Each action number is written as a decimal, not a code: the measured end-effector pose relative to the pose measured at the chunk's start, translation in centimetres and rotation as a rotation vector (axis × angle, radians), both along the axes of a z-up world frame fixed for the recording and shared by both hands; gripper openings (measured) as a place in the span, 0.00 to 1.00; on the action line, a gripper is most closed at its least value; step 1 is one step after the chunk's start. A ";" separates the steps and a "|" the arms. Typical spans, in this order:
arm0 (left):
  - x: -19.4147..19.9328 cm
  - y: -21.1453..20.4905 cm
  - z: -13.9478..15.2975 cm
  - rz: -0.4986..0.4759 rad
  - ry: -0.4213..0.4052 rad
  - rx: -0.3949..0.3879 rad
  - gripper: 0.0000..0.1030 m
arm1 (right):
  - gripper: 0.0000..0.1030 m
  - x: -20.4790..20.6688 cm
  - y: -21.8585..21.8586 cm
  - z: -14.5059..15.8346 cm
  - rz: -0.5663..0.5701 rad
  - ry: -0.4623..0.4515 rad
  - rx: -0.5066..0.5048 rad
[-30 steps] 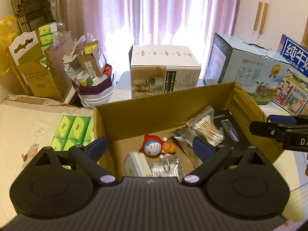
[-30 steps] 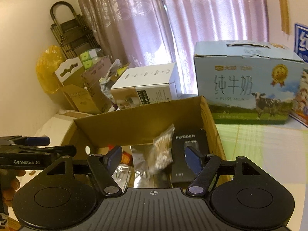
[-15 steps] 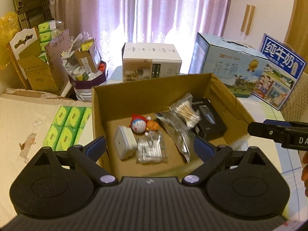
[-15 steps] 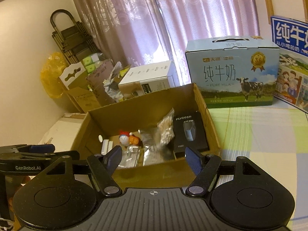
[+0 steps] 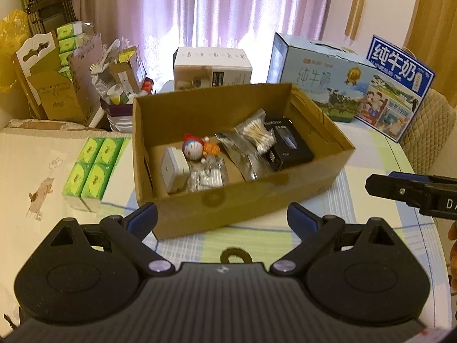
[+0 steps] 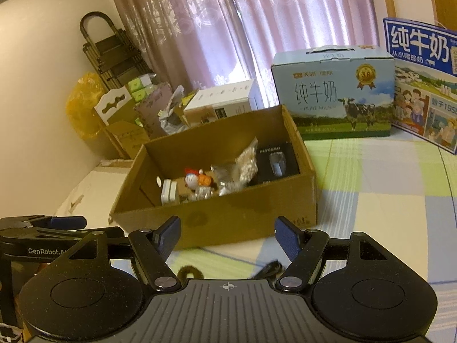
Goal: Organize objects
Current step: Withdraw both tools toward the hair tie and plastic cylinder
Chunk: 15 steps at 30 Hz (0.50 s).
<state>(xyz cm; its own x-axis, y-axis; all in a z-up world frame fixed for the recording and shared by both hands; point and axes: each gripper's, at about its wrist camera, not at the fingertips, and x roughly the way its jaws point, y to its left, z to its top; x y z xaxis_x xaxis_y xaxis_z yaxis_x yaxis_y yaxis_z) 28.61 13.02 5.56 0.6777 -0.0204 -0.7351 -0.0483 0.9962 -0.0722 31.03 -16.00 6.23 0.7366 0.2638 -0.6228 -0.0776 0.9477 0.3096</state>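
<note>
Nearest the lens: left tongs [image 5: 222,220] spread wide, gripping nothing, poised above the checked cloth of the bench [image 5: 371,165]. Right tongs [image 6: 227,233] likewise spread wide and empty, hovering just short of the box's near wall. Between the two, on the cloth: a small dark loop [image 5: 235,255], too blurred to identify.

Just beyond: open cardboard box [image 5: 245,203] set on the bench, holding the sorted items. Along its left side, a white block [image 5: 174,170] standing on edge; beside it, a clear plastic packet [image 5: 207,173]. Behind these, a Doraemon figure [image 5: 192,148] in a red hat, touching a small orange toy [image 5: 211,148]. Toward the right, a silver foil pouch [image 5: 242,154], a bag of cotton swabs [image 5: 257,134] leaning over it, and a black boxed device [image 5: 288,143] against the right wall.

Left of the box: green tissue packs [image 5: 91,168] stacked on the bench.

Farther back: a white carton [image 5: 212,67], two milk cartons [image 5: 328,77], cluttered boxes, pink curtains [image 5: 228,8].
</note>
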 end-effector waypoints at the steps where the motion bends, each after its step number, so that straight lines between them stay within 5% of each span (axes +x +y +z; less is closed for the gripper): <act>1: -0.3 -0.1 0.0 0.000 0.003 -0.001 0.93 | 0.67 -0.4 0.0 -0.1 0.002 0.004 -0.001; 15: -4.6 -2.7 -0.7 0.002 0.035 -0.003 0.93 | 0.68 -4.4 -0.4 -0.9 0.017 0.042 -0.014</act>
<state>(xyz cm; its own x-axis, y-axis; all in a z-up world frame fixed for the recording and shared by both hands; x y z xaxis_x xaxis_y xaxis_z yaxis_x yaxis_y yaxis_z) 24.06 10.37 4.90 0.6516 -0.0213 -0.7582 -0.0530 0.9959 -0.0735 26.58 -16.40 5.35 0.7055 0.2669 -0.6566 -0.0805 0.9506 0.2999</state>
